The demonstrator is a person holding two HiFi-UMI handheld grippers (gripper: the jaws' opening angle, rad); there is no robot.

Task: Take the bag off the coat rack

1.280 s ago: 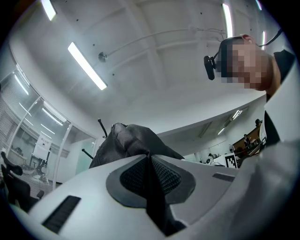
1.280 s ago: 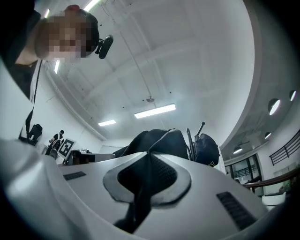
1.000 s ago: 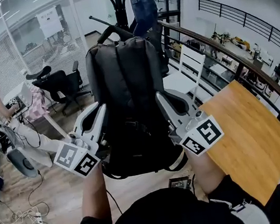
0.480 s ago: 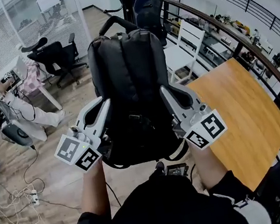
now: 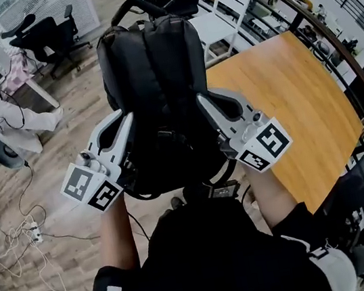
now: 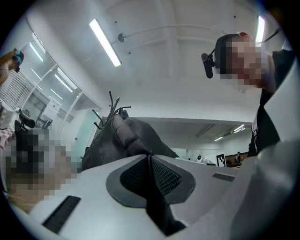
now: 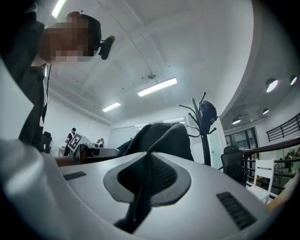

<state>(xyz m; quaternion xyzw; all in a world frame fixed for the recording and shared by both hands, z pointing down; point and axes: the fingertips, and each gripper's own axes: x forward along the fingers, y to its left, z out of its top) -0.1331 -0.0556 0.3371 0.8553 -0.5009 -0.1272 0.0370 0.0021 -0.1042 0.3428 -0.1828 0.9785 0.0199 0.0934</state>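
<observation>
1. The black bag [image 5: 156, 90] hangs upright in the air in front of the person, held from both sides, with its top handle uppermost.
2. The left claw [image 5: 124, 123] is all but closed, its pads pinching a fold of the bag's black fabric on that side.
3. The right claw [image 5: 204, 102] is clamped the same way on the other side, black fabric squeezed between its pads.
4. The bag is clear of the coat rack [image 7: 205, 136], which stands well behind it with a dark blue item [image 7: 207, 112] on a hook.
5. Below lies the plank floor [image 5: 77, 219], and a wooden surface [image 5: 298, 102] is off to the right.
</observation>
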